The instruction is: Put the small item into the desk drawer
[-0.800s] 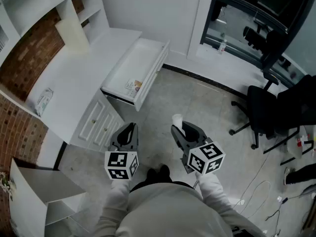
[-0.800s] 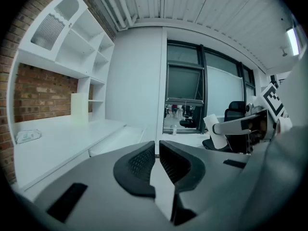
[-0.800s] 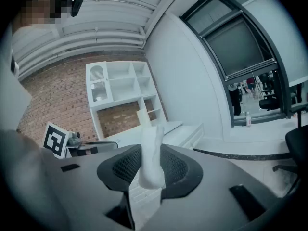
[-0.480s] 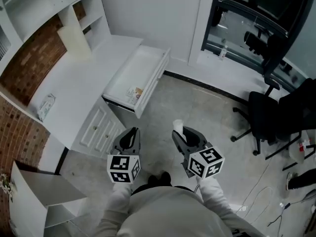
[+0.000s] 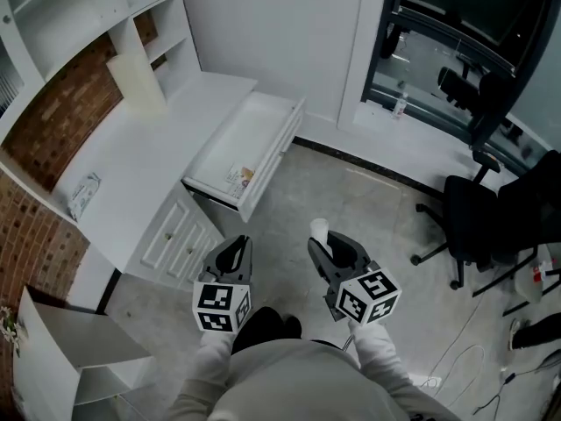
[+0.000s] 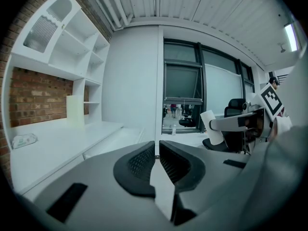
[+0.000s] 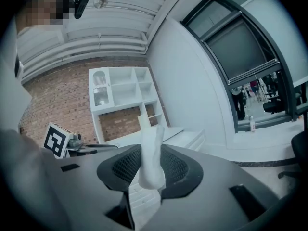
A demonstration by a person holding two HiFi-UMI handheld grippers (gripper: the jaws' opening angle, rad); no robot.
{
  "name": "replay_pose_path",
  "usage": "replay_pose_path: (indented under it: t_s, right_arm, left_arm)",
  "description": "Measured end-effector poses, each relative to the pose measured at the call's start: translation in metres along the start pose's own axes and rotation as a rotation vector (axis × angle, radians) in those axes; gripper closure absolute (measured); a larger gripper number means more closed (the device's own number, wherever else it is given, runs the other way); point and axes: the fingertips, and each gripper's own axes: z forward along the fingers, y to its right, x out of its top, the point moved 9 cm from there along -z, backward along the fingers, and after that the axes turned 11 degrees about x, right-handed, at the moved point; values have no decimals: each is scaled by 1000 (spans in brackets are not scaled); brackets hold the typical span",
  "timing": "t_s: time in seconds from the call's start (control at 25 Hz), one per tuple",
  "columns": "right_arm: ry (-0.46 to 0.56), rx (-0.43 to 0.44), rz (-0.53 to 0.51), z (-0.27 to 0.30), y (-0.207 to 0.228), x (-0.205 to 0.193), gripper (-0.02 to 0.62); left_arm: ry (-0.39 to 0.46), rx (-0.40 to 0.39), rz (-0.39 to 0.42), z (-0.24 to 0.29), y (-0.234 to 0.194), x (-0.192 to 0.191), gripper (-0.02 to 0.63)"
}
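While right gripper (image 5: 323, 242) pinches soft white wad (image 7: 151, 154), boxy drawer (image 5: 252, 128) open

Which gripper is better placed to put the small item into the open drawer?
Right. The right gripper holds the white item between its jaws; the left gripper is shut and empty. The drawer stands open ahead.

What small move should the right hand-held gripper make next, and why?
Probably move the right hand-held gripper forward and left, toward the drawer. Its jaws are shut on the small white item, the drawer already stands open, and a stretch of floor lies between them in the head view.
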Motion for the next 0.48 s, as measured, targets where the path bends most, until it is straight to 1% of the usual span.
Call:
replay_pose_path:
  t_s: [0.24, 0.48]
  right_arm:
    - [24, -12, 4, 3, 12, 6, 446]
    - [29, -5, 11, 29, 28, 11, 446]
  left_arm:
    - [-10, 4, 1, 11, 0, 1, 565]
    - [-15, 3, -2, 37, -13, 3, 565]
